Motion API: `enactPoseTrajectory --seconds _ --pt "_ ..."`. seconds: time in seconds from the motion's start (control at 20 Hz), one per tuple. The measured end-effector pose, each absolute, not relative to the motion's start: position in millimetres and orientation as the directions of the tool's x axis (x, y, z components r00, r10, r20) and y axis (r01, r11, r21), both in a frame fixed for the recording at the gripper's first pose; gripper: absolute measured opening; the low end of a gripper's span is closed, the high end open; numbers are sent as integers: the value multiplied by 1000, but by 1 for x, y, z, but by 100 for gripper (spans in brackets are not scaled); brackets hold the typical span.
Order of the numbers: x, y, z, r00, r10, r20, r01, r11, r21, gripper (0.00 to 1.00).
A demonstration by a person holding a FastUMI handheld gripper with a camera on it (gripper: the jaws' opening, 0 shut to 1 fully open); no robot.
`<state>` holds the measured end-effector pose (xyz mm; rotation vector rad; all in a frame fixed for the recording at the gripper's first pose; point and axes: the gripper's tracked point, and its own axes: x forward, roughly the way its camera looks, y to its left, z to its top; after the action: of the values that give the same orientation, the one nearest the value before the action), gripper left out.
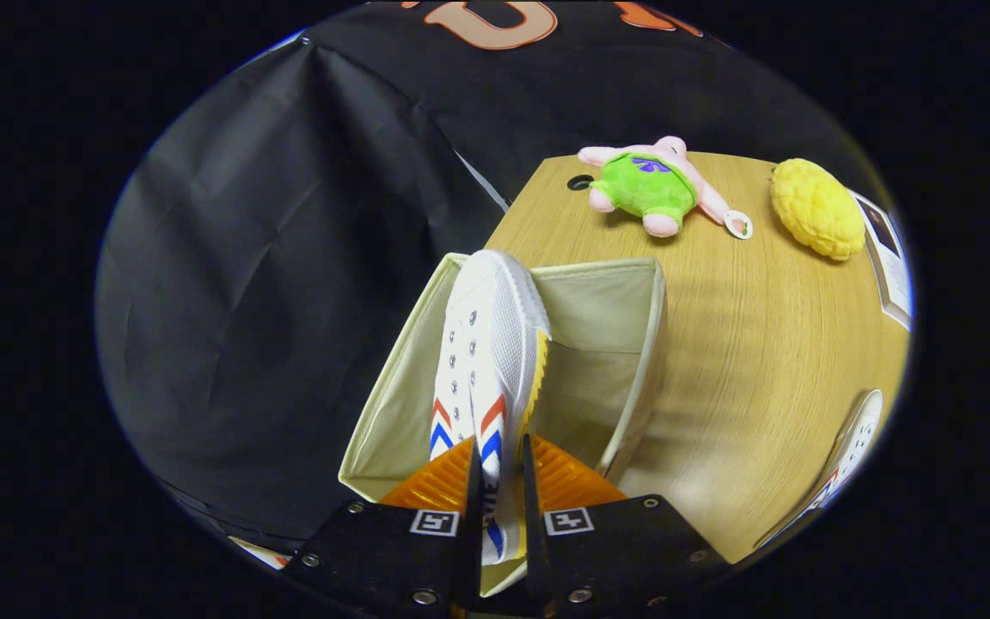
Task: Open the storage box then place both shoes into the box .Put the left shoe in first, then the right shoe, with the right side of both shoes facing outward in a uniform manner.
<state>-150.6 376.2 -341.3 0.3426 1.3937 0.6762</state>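
Observation:
A white sneaker (488,344) with red and blue chevrons hangs toe-forward between my fingers, over the open beige fabric storage box (632,361). My gripper (499,481) is shut on the sneaker's heel part, both fingers pressing its sides. The shoe's toe reaches over the box's far left wall; its yellow-edged sole faces right. The box stands at the left end of the wooden table (761,361), and what I can see of its inside holds nothing else. A second white sneaker (847,456) with the same stripes lies on the table to the right of the fingers.
Beyond the box lie a pink and green plush toy (654,185) and a yellow textured ball-like object (815,208). A flat card or booklet (889,254) sits at the table's right end. Black cloth hangs left of the table.

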Motion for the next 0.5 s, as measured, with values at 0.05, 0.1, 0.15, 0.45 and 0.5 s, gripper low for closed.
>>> enactPoseTrajectory --seconds 0.05,0.1,0.15,0.45,0.5 --pt "-153 379 -342 27 636 -771 -247 752 611 25" --pt "-150 382 -335 31 658 -753 -257 733 630 35" --pt "-149 380 -331 40 675 -737 -266 718 643 38" --pt "-128 322 -314 175 685 -707 -217 728 651 77" --pt "-122 303 -314 213 669 -712 -200 743 639 84"
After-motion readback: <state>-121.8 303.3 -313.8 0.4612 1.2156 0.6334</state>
